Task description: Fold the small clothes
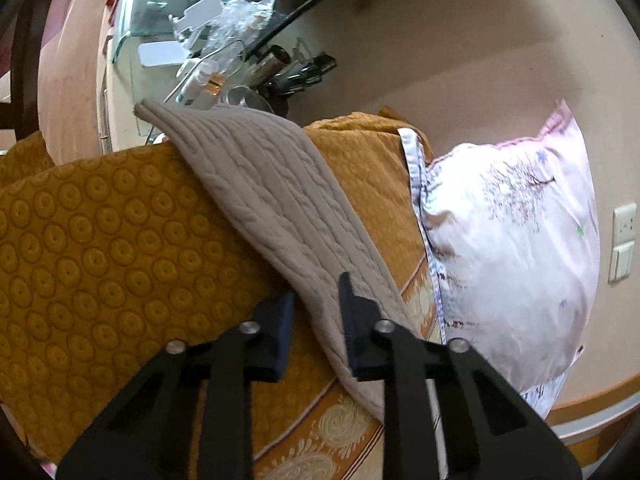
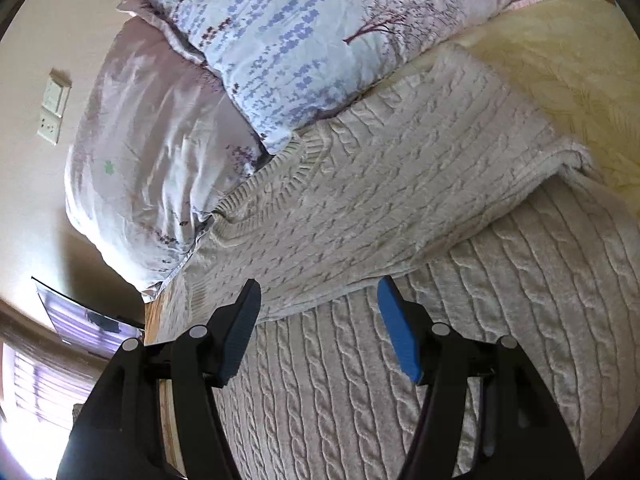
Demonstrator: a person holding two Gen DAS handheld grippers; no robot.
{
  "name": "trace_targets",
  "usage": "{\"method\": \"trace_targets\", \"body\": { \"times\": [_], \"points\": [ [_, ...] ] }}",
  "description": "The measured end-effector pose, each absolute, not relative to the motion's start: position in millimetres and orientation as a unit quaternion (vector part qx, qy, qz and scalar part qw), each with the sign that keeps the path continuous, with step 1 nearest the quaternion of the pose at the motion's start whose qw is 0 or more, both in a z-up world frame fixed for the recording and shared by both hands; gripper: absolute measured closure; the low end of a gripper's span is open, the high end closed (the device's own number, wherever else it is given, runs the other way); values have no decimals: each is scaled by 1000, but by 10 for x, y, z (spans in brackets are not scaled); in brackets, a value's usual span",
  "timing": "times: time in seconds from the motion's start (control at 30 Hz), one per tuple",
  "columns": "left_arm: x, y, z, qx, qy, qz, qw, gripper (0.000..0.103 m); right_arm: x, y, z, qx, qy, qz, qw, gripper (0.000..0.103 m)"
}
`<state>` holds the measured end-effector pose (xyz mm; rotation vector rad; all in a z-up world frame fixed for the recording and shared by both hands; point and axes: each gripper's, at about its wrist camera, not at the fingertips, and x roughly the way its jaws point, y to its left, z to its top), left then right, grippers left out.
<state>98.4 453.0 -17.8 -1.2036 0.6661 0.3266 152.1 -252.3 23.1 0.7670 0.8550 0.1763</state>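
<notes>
Bedroom scene, all happening on a bed with a mustard-yellow bedspread [image 1: 100,240] covered in a ring pattern, plus a cluttered glass shelf [image 1: 168,32] at the upper left of the left wrist view. Off to the right in that view sits a pink floral pillow [image 1: 516,248] against the beige wall.

So the left gripper [image 1: 316,320] has its blue pads clamped onto the edge of a beige cable-knit sweater [image 1: 276,200], which is lifted off the bedspread and runs diagonally from bottom centre up toward the upper left, like a stiff flap.

Right wrist view is a different story: the right gripper [image 2: 320,320] stands open with nothing between its fingers, hovering just over the same sweater [image 2: 380,200] spread flat across the middle and lower frame. One layer is folded over another, the fold edge lying right at the fingertips. A blue-flowered pillow [image 2: 304,40] overlaps the sweater's ribbed hem at top centre, and a cream fleece blanket [image 2: 568,64] lies at the upper right.
</notes>
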Motion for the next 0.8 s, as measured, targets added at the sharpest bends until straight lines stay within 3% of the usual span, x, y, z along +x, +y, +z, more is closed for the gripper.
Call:
{"method": "trace_targets", "body": {
  "times": [0.07, 0.4, 0.6, 0.8],
  "points": [
    [996, 4527, -184, -556, 304, 153, 759, 96, 1508, -2523, 261, 355, 401, 81, 840, 40],
    [1204, 3983, 553, -521, 244, 73, 815, 98, 1433, -2585, 386, 348, 377, 83, 854, 40],
    [1582, 3077, 1079, -482, 235, -33, 844, 98, 1396, -2607, 411, 342, 374, 81, 858, 40],
    [2076, 1892, 1229, -428, 275, -151, 847, 98, 1278, -2744, 472, 331, 357, 64, 871, 40]
  ]
}}
